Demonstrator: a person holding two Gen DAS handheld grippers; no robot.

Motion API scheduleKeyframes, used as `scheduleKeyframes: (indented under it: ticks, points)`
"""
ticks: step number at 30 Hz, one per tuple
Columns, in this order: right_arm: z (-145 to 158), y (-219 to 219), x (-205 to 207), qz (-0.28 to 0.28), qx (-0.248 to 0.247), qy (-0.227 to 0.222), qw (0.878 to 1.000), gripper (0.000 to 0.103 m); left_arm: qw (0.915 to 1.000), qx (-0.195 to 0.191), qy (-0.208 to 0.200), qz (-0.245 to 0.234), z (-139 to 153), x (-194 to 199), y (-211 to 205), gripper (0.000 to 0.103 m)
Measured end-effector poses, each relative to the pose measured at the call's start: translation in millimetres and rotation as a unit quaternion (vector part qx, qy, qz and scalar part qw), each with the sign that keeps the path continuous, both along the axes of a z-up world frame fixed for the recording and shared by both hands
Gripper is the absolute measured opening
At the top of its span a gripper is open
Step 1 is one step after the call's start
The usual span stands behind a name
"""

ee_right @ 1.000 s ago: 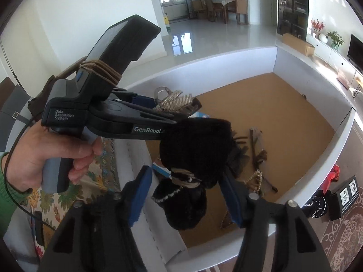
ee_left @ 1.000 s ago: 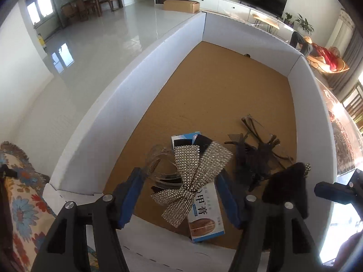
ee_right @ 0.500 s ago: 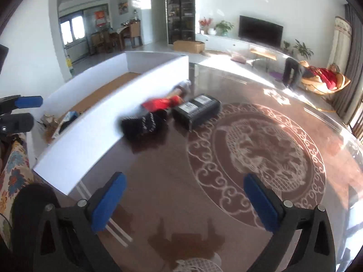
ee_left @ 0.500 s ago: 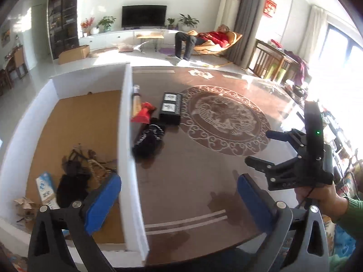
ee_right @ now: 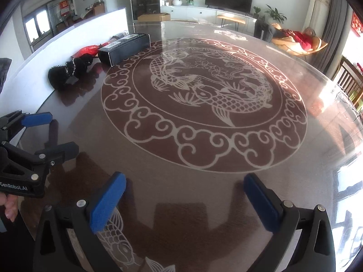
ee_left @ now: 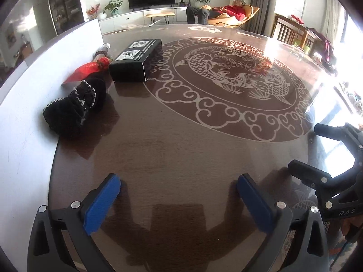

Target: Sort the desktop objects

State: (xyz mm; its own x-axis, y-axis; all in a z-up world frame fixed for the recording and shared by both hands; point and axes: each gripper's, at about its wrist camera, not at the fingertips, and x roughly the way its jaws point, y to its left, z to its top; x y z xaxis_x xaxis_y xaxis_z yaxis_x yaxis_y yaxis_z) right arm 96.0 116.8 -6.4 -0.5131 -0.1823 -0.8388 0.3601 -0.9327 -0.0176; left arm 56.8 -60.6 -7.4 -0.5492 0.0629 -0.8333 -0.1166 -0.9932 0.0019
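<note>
Both grippers are empty now and hang over the bare front part of the round table (ee_left: 181,149), so I judge this is the moment between two picks: nothing is carried, and the next object must be chosen. The left gripper (ee_left: 179,195) has its blue pads spread wide w/ only table surface between them; the right gripper (ee_right: 183,200) is the same, wide apart and pinching nothing. Landmark is the white box wall (ee_left: 27,104) at the left side of the table. The things left to sort all lie along it: the black knitted item (ee_left: 72,104) w/ white trim touches the wall, nearest to the grippers; the red item (ee_left: 87,69) is just behind it, also at the wall; the black carton (ee_left: 136,61) lies just beside the red one, on the side away from the wall, and a small bottle-like thing (ee_left: 103,48) is further back, too small to tell exactly. Next move probably calls for reaching fwd and left toward the wall, approx. to the knitted item first, as it is nearest, and closing on its soft bulk. Writing: "GenRobot.AI" on the left gripper body as seen from the right wrist, "DAS" on the right gripper body seen from the left wrist. The carton's top has two white label squares, not readable.
</note>
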Motion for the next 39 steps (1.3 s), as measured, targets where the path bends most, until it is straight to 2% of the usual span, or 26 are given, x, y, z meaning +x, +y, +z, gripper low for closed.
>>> scheduleKeyframes:
  ticks: [8,39]
  points:
    - [2.0,3.1,-1.8,-0.007,-0.006,0.008,1.000,0.103,1.0000,0.002,0.007,0.007,0.9,-9.2,-4.4,0.103]
    - [1.9,2.2,-1.9,-0.007,-0.007,0.007,1.000,0.103,0.9999,0.003,0.008,0.007,3.2,-2.6,-3.2,0.103]
